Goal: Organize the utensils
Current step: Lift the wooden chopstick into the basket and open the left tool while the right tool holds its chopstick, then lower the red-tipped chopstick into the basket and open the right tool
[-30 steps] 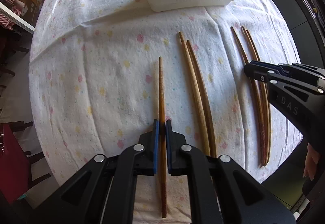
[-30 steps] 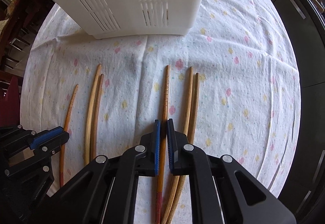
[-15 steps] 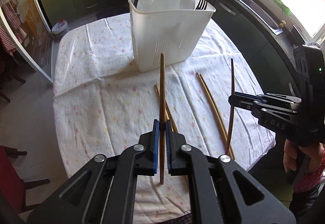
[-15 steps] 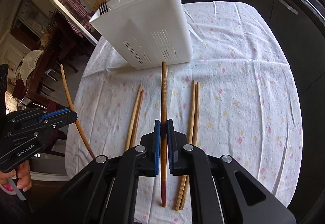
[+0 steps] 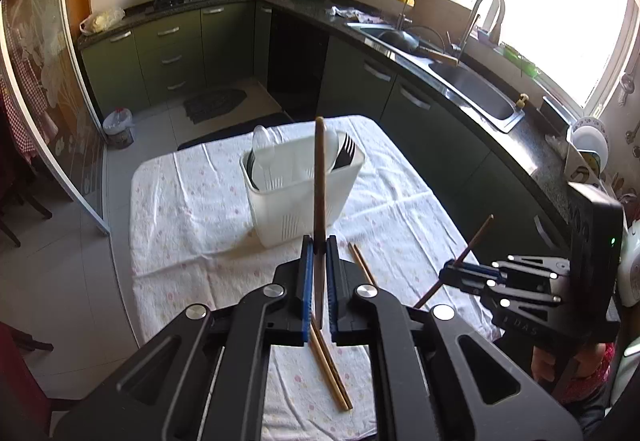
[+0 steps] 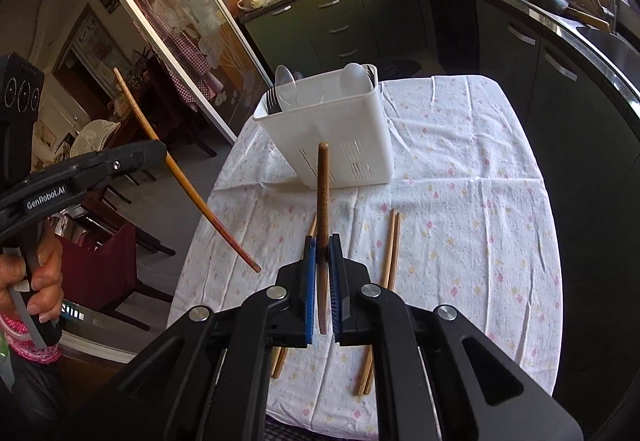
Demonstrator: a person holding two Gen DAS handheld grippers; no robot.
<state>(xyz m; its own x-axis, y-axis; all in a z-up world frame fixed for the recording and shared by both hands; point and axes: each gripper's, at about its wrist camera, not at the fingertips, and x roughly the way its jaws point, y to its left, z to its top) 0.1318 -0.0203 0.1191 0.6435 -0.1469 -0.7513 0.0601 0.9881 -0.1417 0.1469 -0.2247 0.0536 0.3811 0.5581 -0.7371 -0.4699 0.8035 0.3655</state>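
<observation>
My left gripper (image 5: 318, 247) is shut on a brown chopstick (image 5: 319, 181) and holds it high above the table, pointing up in front of the white utensil caddy (image 5: 296, 201). My right gripper (image 6: 323, 247) is shut on another brown chopstick (image 6: 322, 193), also lifted, short of the caddy (image 6: 332, 137). Each gripper shows in the other view: the right one (image 5: 452, 273) with its chopstick (image 5: 474, 241), the left one (image 6: 156, 149) with its chopstick (image 6: 184, 177). The caddy holds spoons and forks. Two chopstick pairs (image 6: 390, 241) (image 6: 312, 229) lie on the tablecloth.
The table wears a white flowered cloth (image 6: 460, 201). A kitchen counter with a sink (image 5: 476, 89) runs along the right. A glass sliding door (image 6: 168, 25) and dark chairs (image 6: 116, 249) stand to the left of the table.
Both grippers rose from the tabletop, each lifting its chopstick clear of the cloth, and pulled back. The views now tilt up and take in the whole caddy and kitchen.
</observation>
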